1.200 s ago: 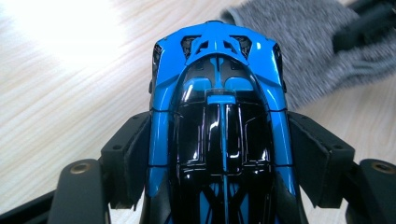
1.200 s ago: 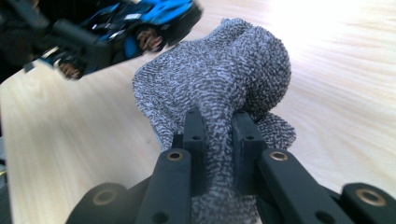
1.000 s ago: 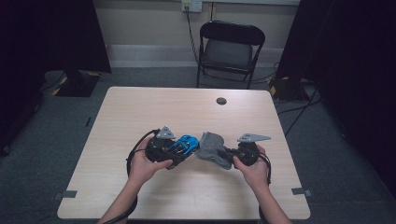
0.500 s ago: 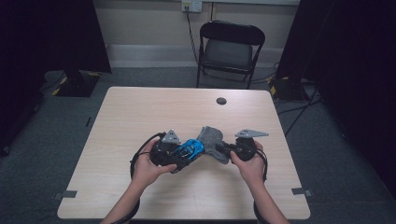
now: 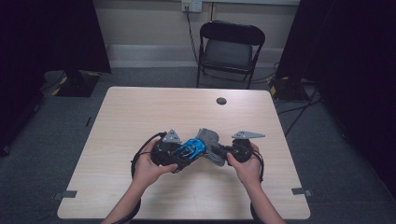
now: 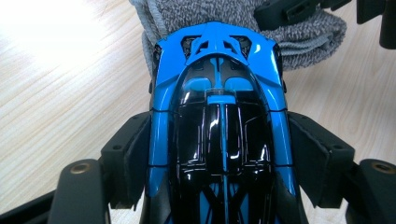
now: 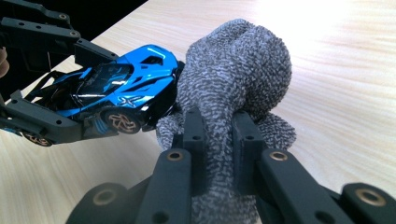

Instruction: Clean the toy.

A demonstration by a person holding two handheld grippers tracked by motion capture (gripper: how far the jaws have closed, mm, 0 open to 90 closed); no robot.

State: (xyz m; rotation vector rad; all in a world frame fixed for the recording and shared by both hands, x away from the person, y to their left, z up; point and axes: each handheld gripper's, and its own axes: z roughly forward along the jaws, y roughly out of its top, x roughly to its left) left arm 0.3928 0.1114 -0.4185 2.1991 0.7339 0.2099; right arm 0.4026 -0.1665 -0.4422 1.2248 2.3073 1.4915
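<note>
A shiny blue and black toy car [image 6: 217, 116] sits lengthwise between the jaws of my left gripper [image 6: 217, 154], which press on its two sides. In the high view the left gripper [image 5: 187, 154] holds the car [image 5: 192, 148] just above the table, nose pointing right. My right gripper [image 7: 218, 140] is shut on a bunched grey knitted cloth [image 7: 238, 60]. The cloth's rounded end lies against the car's [image 7: 121, 88] nose. From above, the cloth [image 5: 210, 139] sits between both hands, with the right gripper [image 5: 219, 151] at its right.
The wooden table [image 5: 140, 112] has a small black round disc [image 5: 221, 101] near its far edge. A black folding chair [image 5: 229, 46] stands behind the table. Dark curtains hang at both sides, and cables run over the grey floor.
The two hands have drawn slightly closer together, and the cloth now sits up against the front of the car. Both grips are unchanged.
</note>
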